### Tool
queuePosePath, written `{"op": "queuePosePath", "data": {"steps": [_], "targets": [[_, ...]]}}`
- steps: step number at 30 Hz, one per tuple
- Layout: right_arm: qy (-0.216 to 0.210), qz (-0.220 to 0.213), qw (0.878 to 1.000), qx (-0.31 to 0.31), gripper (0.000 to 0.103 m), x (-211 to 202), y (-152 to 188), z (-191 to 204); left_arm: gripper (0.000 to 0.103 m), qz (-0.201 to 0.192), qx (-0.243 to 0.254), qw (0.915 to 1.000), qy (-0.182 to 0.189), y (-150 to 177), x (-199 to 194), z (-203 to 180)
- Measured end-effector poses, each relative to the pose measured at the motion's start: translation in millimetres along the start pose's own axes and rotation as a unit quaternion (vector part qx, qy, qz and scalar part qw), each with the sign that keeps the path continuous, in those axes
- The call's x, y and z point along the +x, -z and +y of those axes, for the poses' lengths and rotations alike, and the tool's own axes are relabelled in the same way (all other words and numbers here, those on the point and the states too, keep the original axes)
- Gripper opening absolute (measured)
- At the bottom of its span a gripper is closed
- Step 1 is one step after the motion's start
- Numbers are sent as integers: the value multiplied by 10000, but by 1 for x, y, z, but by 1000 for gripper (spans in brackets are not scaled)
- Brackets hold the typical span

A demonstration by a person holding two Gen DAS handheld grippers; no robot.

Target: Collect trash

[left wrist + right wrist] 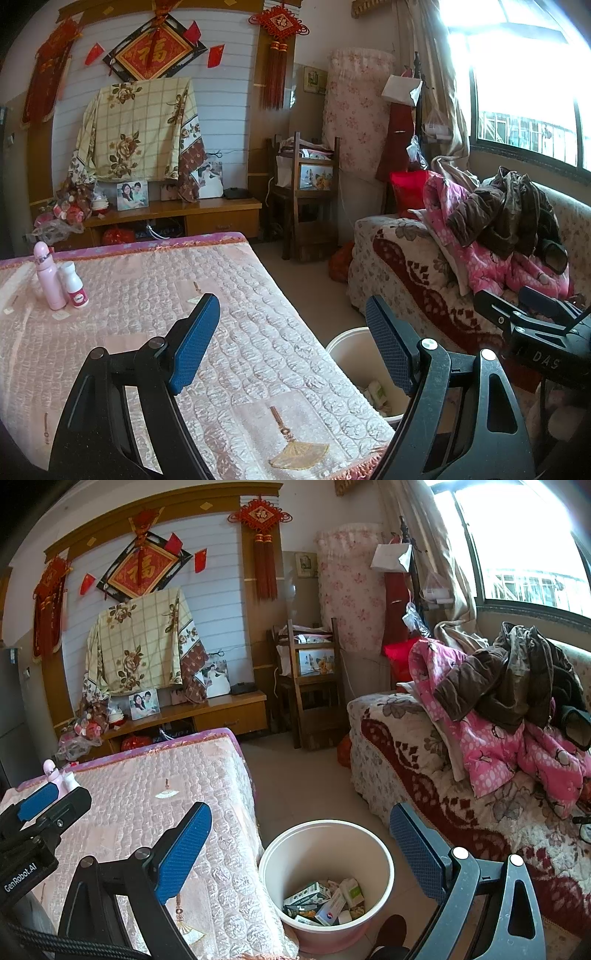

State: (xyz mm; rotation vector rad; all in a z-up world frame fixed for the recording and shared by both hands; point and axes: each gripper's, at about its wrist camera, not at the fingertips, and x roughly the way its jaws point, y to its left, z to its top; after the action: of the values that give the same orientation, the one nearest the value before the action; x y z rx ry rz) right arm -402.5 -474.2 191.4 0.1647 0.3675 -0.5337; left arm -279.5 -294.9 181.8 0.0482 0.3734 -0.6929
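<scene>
On bench far-left: pink bottle (47, 275) and white bottle (75, 283), upright, touching. Left claw (291, 343) nearer, open, empty; right claw (301, 853) open over bin (325, 878).

Two pink bottles (61, 282) stand together on the quilted table cover (221, 295); clothes (517, 701) heap the sofa (424, 775).

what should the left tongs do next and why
Probably reach the left tongs forward and left toward the two bottles standing at the far corner of the pink tablecloth. Both tongs are open and empty, the bin already holds small boxes, and the bottles are the only loose items left on the table, if they count as trash.
</scene>
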Motion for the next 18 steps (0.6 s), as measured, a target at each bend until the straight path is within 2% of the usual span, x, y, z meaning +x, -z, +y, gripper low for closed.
{"op": "queuePosePath", "data": {"steps": [18], "targets": [[8,74,10000,3,97,6,7,-4,81,126,2,9999,101,5,8,5]]}}
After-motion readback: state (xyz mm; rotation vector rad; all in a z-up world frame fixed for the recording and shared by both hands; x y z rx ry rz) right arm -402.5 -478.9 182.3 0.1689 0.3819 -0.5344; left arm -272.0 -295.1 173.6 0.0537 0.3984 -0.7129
